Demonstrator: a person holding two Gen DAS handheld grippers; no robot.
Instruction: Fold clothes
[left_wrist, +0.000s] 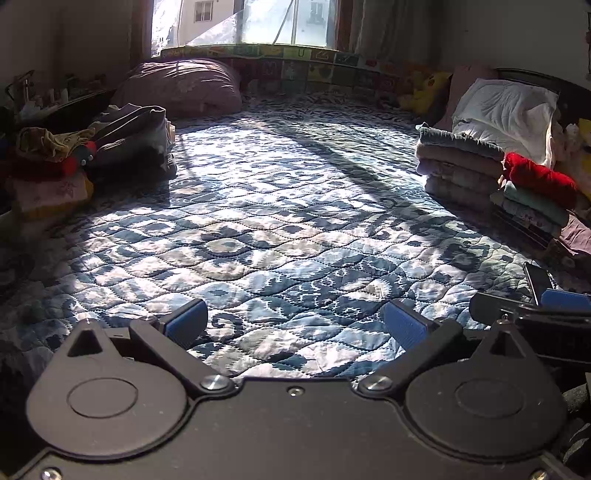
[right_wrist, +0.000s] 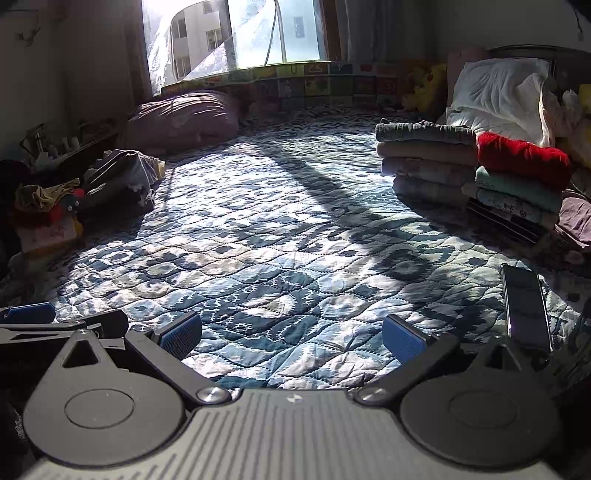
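A heap of unfolded clothes (left_wrist: 122, 136) lies at the left edge of the bed, also seen in the right wrist view as the same heap (right_wrist: 118, 177). Folded clothes stand in stacks at the right: a grey and pink stack (left_wrist: 458, 162) (right_wrist: 424, 162) and one topped by a red knit (left_wrist: 539, 177) (right_wrist: 521, 155). My left gripper (left_wrist: 295, 325) hovers open over the bare blue patterned quilt (left_wrist: 280, 221), holding nothing. My right gripper (right_wrist: 291, 334) is open too, empty, over the quilt (right_wrist: 288, 229). Each gripper shows at the edge of the other's view.
A dark phone (right_wrist: 526, 310) lies on the quilt by my right gripper's right finger. A purple bundled duvet (left_wrist: 184, 86) sits at the far left under the window. A white pillow (left_wrist: 506, 110) leans behind the folded stacks. Clutter lines the left side.
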